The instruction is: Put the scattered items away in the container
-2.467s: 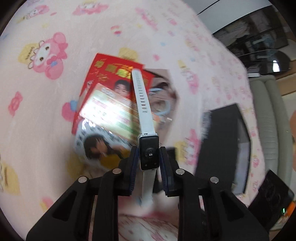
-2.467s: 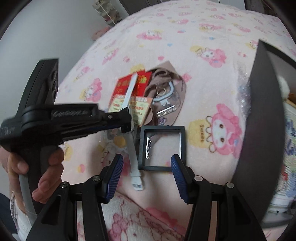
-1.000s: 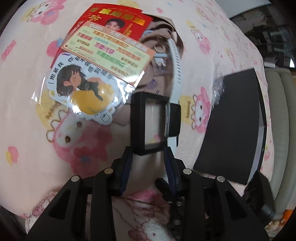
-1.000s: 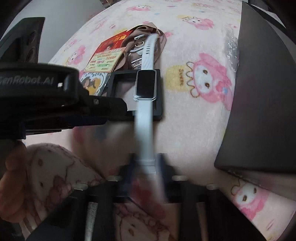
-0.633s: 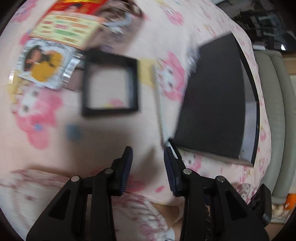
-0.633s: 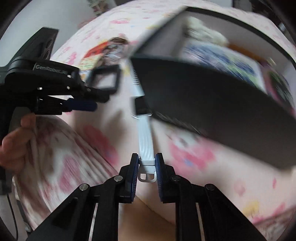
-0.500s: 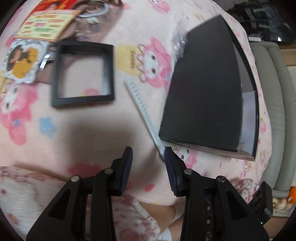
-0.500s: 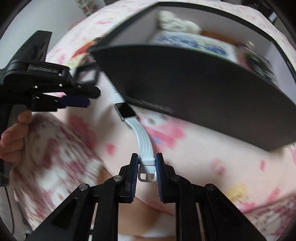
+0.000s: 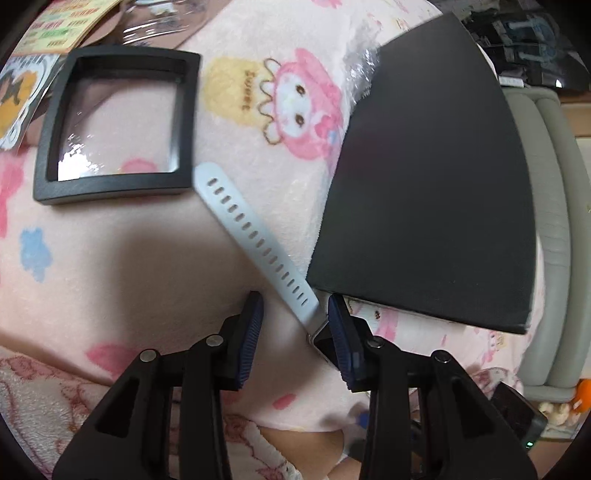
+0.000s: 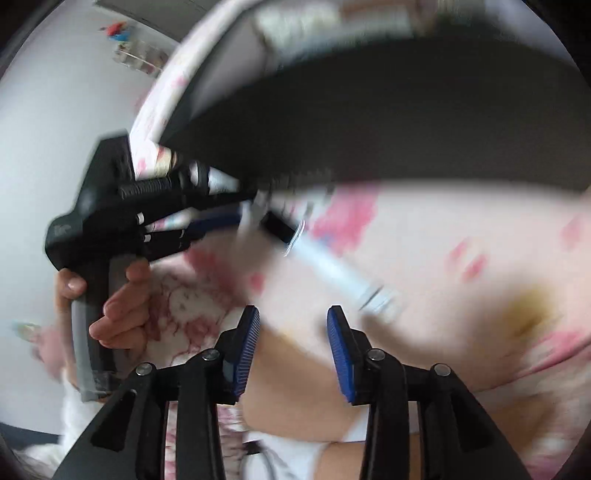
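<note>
A: Two grippers in view, both with a clear gap between the blue pads. Against the picture half a second back, the right gripper (image 10: 293,345) no longer pinches the buckle end of the smartwatch (image 9: 258,236); its jaws stand wide and hold nothing.

B: And the left gripper (image 9: 295,334)?

A: Parted about as before, nothing clamped. The watch case sits right against the inner face of its right pad (image 9: 338,339); I cannot tell whether they touch. The pale perforated strap runs up and left from there, across the pink cartoon blanket (image 9: 129,266).

B: Watch position relative to the container?

A: Outside it. It lies on the blanket just beside the near corner of the black box (image 9: 436,184), the strap passing close under that corner. In the right wrist view, which is heavily motion-blurred, the buckle end lies just ahead of and to the right of the open pads, apart from them.

B: Counts?

A: One smartwatch. One black square frame (image 9: 114,125) with a clear pane, flat on the blanket, the strap tip just beside its lower right corner. One black box. At the upper left edge, a few printed cards (image 9: 48,33), partly cropped; exact number not readable.
</note>
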`<act>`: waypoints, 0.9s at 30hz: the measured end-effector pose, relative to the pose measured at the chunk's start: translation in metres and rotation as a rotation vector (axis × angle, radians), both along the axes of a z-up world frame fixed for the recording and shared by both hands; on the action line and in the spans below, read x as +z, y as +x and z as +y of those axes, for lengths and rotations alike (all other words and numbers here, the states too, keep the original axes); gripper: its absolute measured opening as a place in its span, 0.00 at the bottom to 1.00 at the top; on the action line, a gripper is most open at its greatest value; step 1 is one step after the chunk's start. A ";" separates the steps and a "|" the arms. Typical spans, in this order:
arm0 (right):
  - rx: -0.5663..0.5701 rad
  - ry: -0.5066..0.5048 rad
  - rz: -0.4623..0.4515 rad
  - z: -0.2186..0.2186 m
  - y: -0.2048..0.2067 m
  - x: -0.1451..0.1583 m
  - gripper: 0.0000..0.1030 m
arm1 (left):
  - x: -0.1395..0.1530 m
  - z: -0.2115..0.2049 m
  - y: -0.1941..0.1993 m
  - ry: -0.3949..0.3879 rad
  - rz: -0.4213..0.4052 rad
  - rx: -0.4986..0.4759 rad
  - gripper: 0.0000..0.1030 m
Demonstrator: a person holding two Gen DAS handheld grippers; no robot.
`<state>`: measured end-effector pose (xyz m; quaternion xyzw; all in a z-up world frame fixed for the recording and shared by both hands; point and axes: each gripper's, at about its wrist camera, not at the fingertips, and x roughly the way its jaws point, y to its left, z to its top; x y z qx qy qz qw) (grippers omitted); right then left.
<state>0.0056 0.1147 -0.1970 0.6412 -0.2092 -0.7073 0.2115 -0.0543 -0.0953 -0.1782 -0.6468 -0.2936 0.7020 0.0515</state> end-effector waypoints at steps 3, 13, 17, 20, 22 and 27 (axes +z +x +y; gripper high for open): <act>-0.065 0.032 -0.040 -0.012 -0.007 -0.026 0.33 | 0.000 0.006 -0.001 -0.037 0.005 -0.017 0.34; -0.338 0.031 0.100 0.003 -0.010 -0.015 0.33 | 0.012 0.020 0.021 -0.084 -0.005 -0.078 0.09; -0.387 0.059 0.111 0.012 -0.005 -0.011 0.33 | 0.011 0.018 0.029 -0.062 0.000 -0.080 0.09; -0.378 -0.019 0.034 0.009 0.000 -0.023 0.34 | 0.011 0.010 0.028 -0.023 -0.005 -0.047 0.17; -0.401 -0.057 0.018 0.007 0.004 -0.027 0.34 | 0.011 0.006 0.027 -0.026 0.003 -0.032 0.24; -0.473 -0.095 0.051 0.003 -0.018 -0.026 0.39 | 0.010 0.009 0.024 -0.060 0.027 -0.032 0.32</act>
